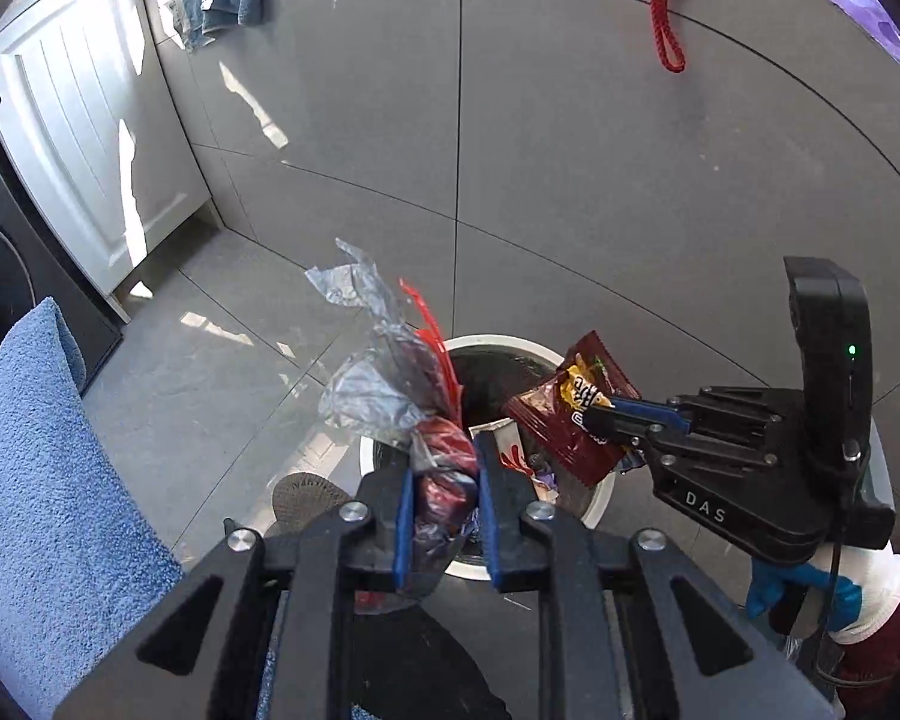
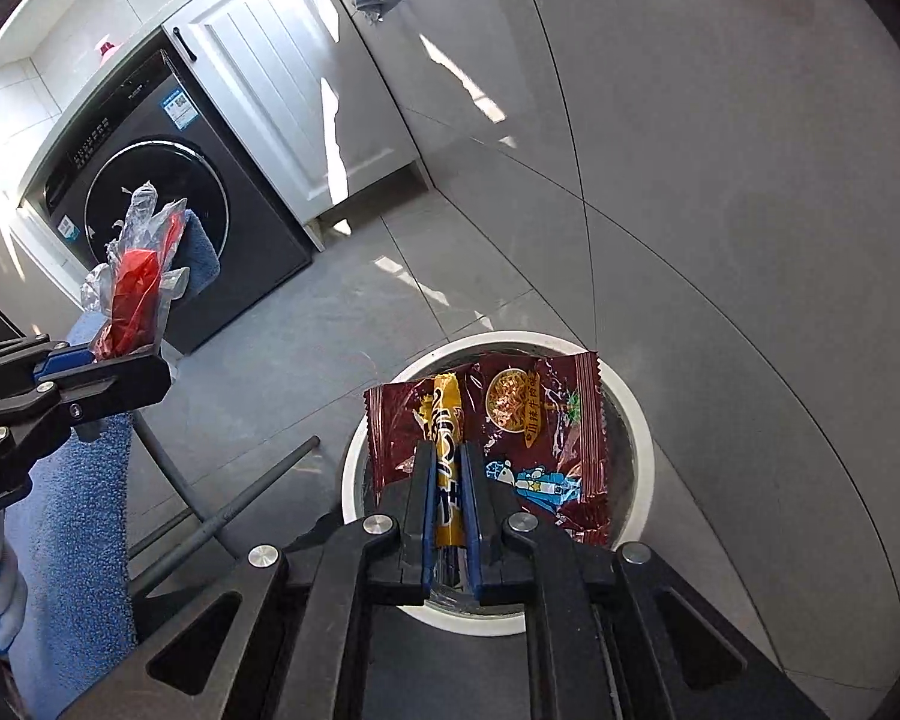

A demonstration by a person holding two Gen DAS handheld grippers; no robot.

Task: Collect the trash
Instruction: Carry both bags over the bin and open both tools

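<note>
A: What trash is in play?

B: A dark-red snack wrapper [image 2: 510, 438] with a yellow stripe, pinched in the right tongs [image 2: 448, 468], directly over the white-rimmed bin [image 2: 636, 414].

A: And the left tongs [image 1: 444, 480]?

B: Clamped on crumpled clear plastic with red print [image 1: 390, 384], also above the bin. Inside, possibly a paper cup [image 1: 504, 444], though it's half hidden.

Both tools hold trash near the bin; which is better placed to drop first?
Probably the right tool: its snack wrapper hangs directly over the white trash bin. The left tool's crumpled plastic wrapper sits over the near rim.
</note>
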